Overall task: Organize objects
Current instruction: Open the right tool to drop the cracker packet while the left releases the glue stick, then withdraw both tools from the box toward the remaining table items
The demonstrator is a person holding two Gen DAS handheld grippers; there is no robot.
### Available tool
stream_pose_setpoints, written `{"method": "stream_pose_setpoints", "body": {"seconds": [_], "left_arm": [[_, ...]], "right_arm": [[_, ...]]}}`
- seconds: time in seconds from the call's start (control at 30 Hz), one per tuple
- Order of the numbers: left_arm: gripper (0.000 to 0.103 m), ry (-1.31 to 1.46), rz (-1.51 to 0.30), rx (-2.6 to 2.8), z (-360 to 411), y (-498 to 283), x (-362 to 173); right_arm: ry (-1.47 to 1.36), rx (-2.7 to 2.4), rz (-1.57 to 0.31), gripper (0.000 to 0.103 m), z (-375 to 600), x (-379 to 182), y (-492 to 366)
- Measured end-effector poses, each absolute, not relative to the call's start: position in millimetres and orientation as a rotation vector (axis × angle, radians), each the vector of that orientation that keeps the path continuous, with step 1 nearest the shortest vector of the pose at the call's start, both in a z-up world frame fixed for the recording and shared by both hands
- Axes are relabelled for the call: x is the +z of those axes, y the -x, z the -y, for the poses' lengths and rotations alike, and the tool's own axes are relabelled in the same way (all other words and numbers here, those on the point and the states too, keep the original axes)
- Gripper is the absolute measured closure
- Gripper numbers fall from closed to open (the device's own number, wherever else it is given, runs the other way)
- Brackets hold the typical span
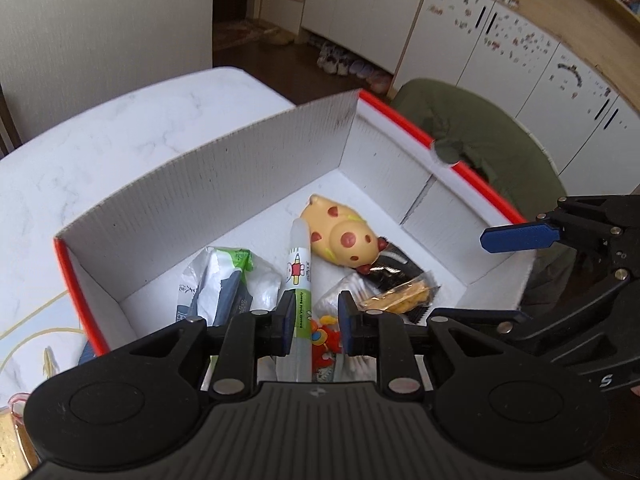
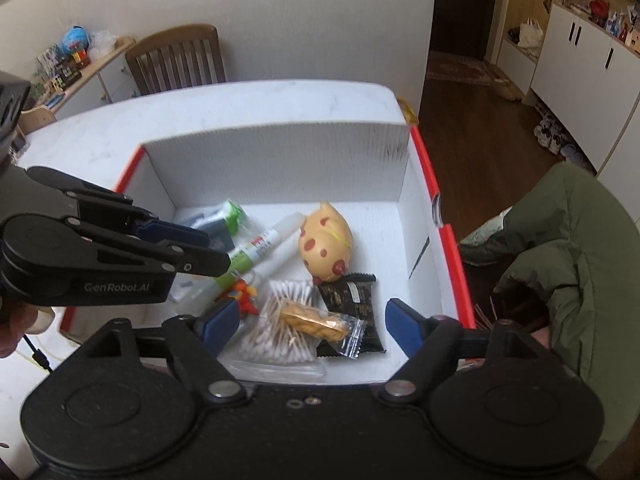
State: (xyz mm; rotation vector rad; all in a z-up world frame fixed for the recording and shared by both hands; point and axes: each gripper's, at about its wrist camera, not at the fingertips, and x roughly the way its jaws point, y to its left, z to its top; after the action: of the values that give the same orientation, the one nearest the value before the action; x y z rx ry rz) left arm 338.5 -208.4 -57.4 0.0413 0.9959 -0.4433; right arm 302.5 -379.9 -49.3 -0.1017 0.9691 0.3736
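A home, clearly: white marble-look dining table, brown slatted wooden chair, white cupboards dotted with small stickers, and pairs of shoes lined along dark wooden flooring.

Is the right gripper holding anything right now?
No. The right gripper stands wide open above the cotton swab bag and the snack packet, pads touching neither.
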Motion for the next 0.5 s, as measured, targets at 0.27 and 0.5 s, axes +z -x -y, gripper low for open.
{"method": "stream_pose_setpoints", "body": {"seconds": [0.27,0.5], "left_arm": [[0.082,-0.019,-0.927,-0.483,188.5,-310.3,-25.3],[0.082,-0.043,-0.854,-0.474,162.4,-280.4,-0.8]], "right_arm": [[0.068,0.384,-0.896,0.020,370.6,-21.1,-282.9],[0.041,0.399,-0.849,0.015,348.0,-5.1,-263.7]]}}
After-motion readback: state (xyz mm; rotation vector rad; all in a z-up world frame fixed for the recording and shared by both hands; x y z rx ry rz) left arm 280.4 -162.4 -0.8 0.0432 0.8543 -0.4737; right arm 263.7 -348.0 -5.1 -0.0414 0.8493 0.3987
